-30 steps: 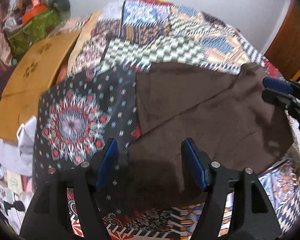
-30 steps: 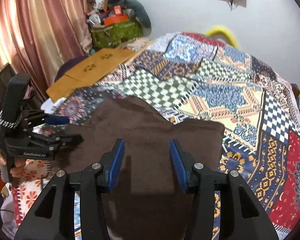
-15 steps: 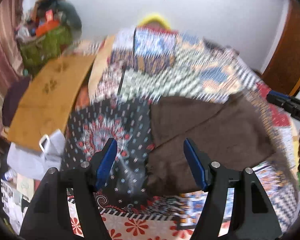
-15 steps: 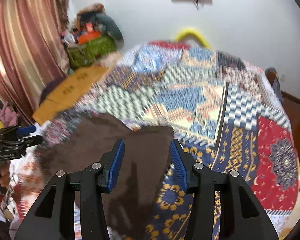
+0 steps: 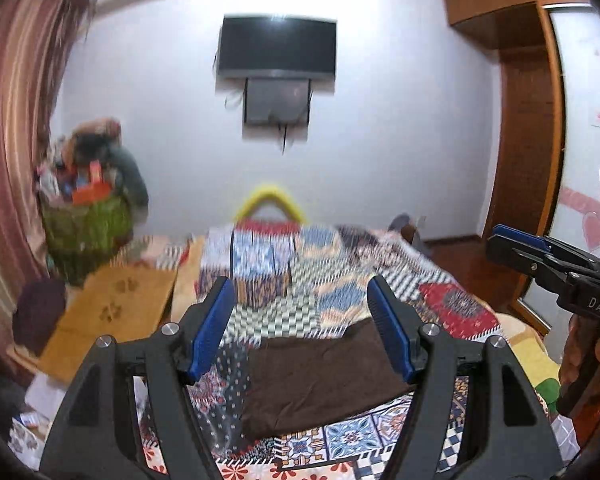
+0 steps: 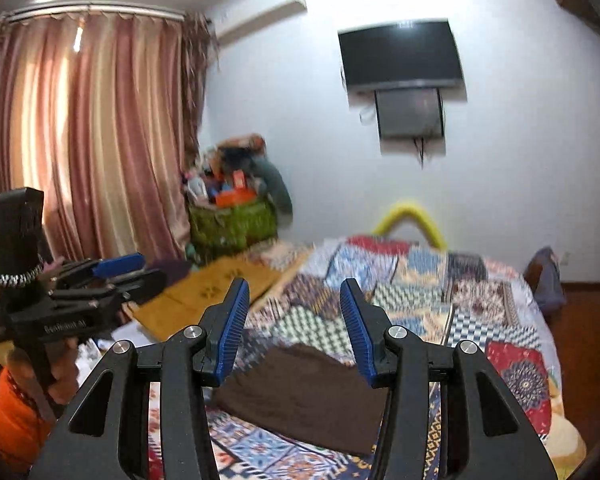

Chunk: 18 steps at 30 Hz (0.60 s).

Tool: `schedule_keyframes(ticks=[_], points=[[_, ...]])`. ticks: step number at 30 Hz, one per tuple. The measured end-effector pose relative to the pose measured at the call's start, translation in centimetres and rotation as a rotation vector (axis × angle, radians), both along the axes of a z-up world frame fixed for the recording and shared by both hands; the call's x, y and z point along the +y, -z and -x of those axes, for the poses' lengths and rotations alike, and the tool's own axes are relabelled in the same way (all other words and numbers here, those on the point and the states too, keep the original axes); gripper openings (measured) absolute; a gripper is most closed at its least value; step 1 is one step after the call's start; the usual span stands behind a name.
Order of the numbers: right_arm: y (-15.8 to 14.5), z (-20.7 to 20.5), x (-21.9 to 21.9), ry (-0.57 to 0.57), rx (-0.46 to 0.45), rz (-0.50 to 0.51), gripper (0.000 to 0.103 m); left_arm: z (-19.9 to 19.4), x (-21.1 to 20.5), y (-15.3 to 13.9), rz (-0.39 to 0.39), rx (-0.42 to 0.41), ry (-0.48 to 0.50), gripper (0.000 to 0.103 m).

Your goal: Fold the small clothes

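Observation:
A folded brown cloth [image 5: 320,380] lies flat on the patchwork bedspread [image 5: 340,280], low in both wrist views [image 6: 312,392]. My left gripper [image 5: 302,324] is held well above and behind it, open, nothing between its blue pads. My right gripper [image 6: 294,322] is also raised over the bed's near edge, open and empty. Each gripper shows in the other's view: the right one at the right edge [image 5: 540,256], the left one at the left edge [image 6: 100,276], held by a hand with an orange sleeve.
A green basket [image 6: 232,224] piled with things stands by the curtain [image 6: 80,140]. A wooden board [image 5: 112,312] lies left of the bed. A television [image 5: 276,46] hangs on the far wall, with a wooden wardrobe [image 5: 528,120] at right.
Both grippers have risen and tipped up from just over the brown cloth to a near-level look across the room. The cloth stays flat on the bed.

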State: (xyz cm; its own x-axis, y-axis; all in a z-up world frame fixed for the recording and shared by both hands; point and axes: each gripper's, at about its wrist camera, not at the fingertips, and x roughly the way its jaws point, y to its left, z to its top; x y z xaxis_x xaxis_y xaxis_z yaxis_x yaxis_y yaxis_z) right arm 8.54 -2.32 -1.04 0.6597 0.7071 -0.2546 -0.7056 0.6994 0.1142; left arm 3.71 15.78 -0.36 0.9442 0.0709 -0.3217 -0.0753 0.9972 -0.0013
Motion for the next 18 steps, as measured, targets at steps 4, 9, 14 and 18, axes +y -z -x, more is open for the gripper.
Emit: schedule_keyframes(ticks=[4, 9, 14, 18], points=[[-0.7, 3.2, -0.4, 0.024, -0.044, -0.022, 0.056, 2.7, -1.6, -0.5, -0.037, -0.059, -0.028, 0.07], [0.0, 5.1, -0.3, 0.071, -0.056, -0.004, 0.081, 4.4, -1.9, 0.1, -0.008, -0.072, -0.029, 0.091], [0.8, 5.7, 0.0, 0.131, -0.069, 0.048, 0.099, 5.3, -1.5, 0.7, 0.02, -0.079, -0.052, 0.102], [1.2, 5.8, -0.3, 0.164, -0.06, 0.06, 0.103, 5.8, -1.4, 0.9, 0.027, -0.08, -0.061, 0.103]])
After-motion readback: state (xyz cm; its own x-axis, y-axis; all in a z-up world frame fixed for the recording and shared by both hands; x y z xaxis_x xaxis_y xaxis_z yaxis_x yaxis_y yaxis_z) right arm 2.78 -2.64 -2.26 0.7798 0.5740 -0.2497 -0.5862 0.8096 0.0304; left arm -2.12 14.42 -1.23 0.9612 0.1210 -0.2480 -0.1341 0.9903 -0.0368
